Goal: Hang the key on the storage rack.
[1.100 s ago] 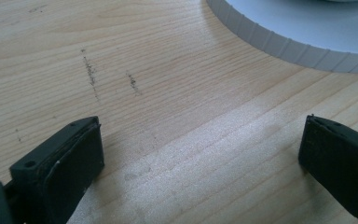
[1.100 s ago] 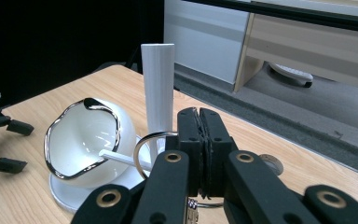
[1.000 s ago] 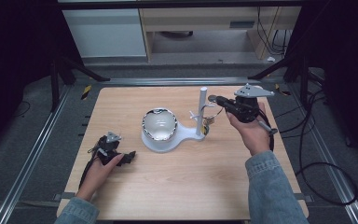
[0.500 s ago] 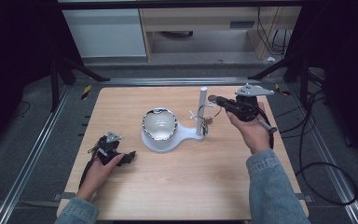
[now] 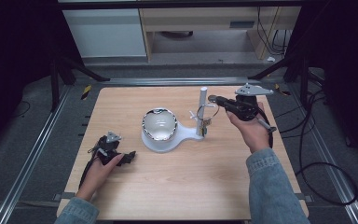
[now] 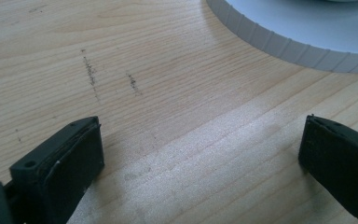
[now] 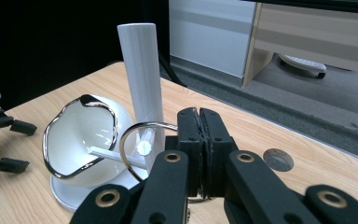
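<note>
**Ring held at the stand's peg, ready to hang**

My right tongs (image 7: 199,154) are clamped tight on a thin metal ring (image 7: 133,140), pinching its wire on the side nearest me. I'm holding it up off the tabletop (image 5: 177,186), right beside the white post (image 7: 142,74) of the jewellery stand (image 5: 175,135). In the right gripper view the ring's loop sits around or just in front of the small white peg (image 7: 116,157) that juts from the post; I cannot tell from here whether the peg has passed through. The stand's white dish (image 7: 81,135) with its shiny rim sits just beyond.

My left tongs (image 5: 123,157) rest low on the tabletop near its left edge, gaping wide with nothing between them, pointed toward the rim of the stand's base (image 6: 298,32).

I judge the step in hand to be hanging the ring on the peg. Next I need to ease the loop fully over the peg's tip, lower it until the peg bears the wire, then release. The ring is thin, so a skewed approach could knock the peg or let the ring slip.
</note>
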`<move>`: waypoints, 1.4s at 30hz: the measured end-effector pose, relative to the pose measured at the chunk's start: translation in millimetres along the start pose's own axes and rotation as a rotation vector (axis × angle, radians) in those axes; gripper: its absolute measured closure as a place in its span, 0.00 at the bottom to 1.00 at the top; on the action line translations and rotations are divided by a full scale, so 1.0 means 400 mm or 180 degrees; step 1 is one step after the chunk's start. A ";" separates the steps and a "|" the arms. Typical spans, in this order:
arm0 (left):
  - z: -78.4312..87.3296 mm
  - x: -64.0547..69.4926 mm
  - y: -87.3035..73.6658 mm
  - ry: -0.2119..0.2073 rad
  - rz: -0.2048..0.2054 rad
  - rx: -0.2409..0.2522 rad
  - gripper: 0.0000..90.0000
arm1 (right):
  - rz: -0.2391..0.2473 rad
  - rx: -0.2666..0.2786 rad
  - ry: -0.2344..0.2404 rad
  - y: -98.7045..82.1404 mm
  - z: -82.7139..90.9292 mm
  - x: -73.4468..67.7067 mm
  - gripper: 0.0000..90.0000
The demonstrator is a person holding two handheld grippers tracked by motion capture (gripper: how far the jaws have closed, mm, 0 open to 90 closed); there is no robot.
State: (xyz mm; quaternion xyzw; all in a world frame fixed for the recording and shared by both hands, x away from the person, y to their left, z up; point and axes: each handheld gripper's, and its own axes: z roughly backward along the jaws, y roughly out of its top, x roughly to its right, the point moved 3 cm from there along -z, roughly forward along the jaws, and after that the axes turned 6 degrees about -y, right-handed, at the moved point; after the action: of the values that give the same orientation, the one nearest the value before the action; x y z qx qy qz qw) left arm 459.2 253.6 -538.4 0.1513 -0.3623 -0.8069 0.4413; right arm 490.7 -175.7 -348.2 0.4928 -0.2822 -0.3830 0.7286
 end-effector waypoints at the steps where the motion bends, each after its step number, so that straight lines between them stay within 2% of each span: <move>1: 0.000 0.000 0.000 -0.0001 0.0000 0.0000 0.00 | -0.0004 -0.0002 -0.0003 0.000 -0.001 0.000 0.98; 10: 0.000 0.000 0.000 0.0000 0.0000 0.0001 0.00 | -0.0050 -0.0004 0.0002 -0.003 -0.005 0.007 0.97; 19: 0.000 0.000 0.000 0.0000 0.0000 0.0001 0.00 | -0.0067 -0.0007 -0.0031 -0.005 0.001 0.017 0.97; 23: 0.000 0.000 0.000 0.0000 0.0001 0.0000 0.00 | -0.0082 -0.0013 -0.0072 -0.007 0.004 0.025 0.94; 31: 0.000 0.000 0.000 0.0000 0.0002 0.0000 0.00 | -0.0144 -0.0006 -0.0293 -0.012 0.016 0.046 0.75; 37: 0.000 0.000 0.000 0.0000 0.0002 0.0001 0.00 | -0.0154 -0.0011 -0.0465 -0.019 0.019 0.058 0.55; 42: 0.000 0.000 0.000 0.0000 0.0002 0.0000 0.00 | -0.0200 -0.0107 -0.0565 -0.031 0.014 0.068 0.37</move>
State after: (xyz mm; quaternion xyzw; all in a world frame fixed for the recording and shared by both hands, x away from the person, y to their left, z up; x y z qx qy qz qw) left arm 459.3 253.6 -538.4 0.1512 -0.3624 -0.8068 0.4414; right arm 497.7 -204.1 -356.7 0.4533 -0.3235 -0.4525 0.6965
